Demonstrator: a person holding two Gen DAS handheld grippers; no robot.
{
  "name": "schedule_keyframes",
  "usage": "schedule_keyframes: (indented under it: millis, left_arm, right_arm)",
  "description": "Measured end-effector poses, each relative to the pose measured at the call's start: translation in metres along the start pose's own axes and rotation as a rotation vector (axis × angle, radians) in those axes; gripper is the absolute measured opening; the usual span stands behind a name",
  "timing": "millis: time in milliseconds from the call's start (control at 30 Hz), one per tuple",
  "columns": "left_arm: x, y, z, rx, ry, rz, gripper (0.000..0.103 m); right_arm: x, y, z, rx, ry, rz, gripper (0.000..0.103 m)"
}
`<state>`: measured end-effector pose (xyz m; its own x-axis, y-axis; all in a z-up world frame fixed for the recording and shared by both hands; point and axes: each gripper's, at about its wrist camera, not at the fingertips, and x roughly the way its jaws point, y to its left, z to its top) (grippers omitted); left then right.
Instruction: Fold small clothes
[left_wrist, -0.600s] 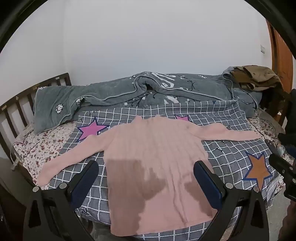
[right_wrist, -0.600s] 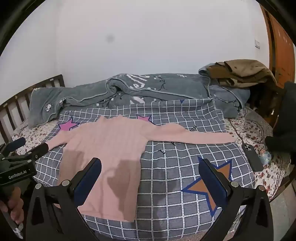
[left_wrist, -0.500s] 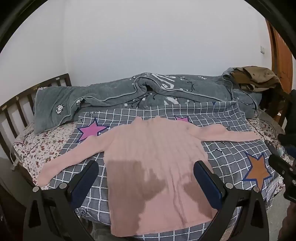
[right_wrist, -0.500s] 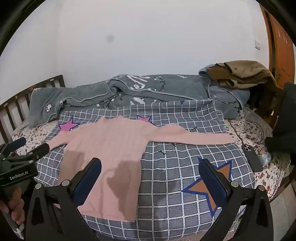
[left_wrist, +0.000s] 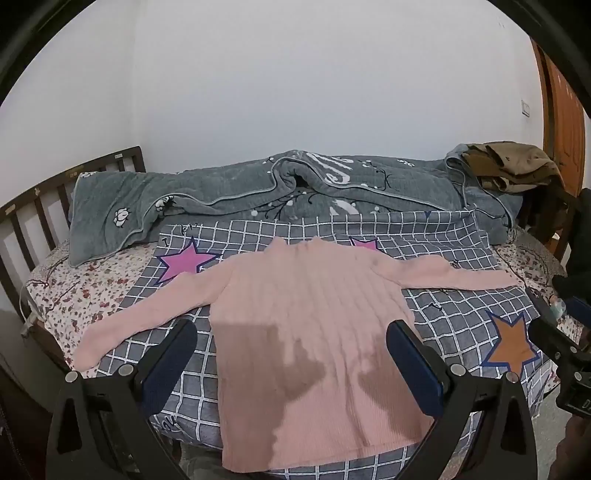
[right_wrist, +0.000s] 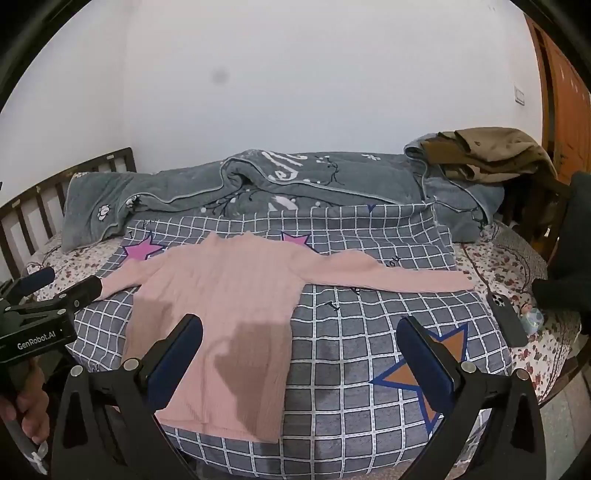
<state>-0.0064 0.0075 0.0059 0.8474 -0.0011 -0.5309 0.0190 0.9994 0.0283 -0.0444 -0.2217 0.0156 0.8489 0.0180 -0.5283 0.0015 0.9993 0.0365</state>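
sweater: pink ribbed knit sweater (left_wrist: 314, 317) spread flat, front up, on the grey white-checked quilt with star prints (left_wrist: 443, 251); neck at far side, hem at near edge of bed; both sleeves stretched out left and right; dark shadows across its lower half
left gripper: black two-finger left gripper with blue pads (left_wrist: 291, 365) above the near hem, pointing down toward the sweater body; fingers spread wide, nothing between them, not touching the cloth; sweater centred in the gap in left wrist view
right gripper: black two-finger right gripper with blue pads (right_wrist: 299, 365) spread wide too, empty; over the near edge of the quilt, right of the sweater body; sweater hem lies toward its left finger, right sleeve runs farther off across the quilt
left gripper seen from right: at left edge of right wrist view, a hand (right_wrist: 29, 406) on its handle
background: crumpled grey-green blanket (left_wrist: 258, 192) along far side; brown garment (right_wrist: 491, 151) far right; dark phone (right_wrist: 506, 317) on floral sheet right of the quilt
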Motion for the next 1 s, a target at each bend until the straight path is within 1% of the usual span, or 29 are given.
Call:
schedule_keyframes:
  millis: [1000]
  left_arm:
    - [-0.0032, 0.0024, -0.0014, -0.008, 0.004, 0.0, 0.103]
  right_arm:
    - [-0.0077, -0.0012, -0.001, 0.033, -0.022, 0.003, 0.103]
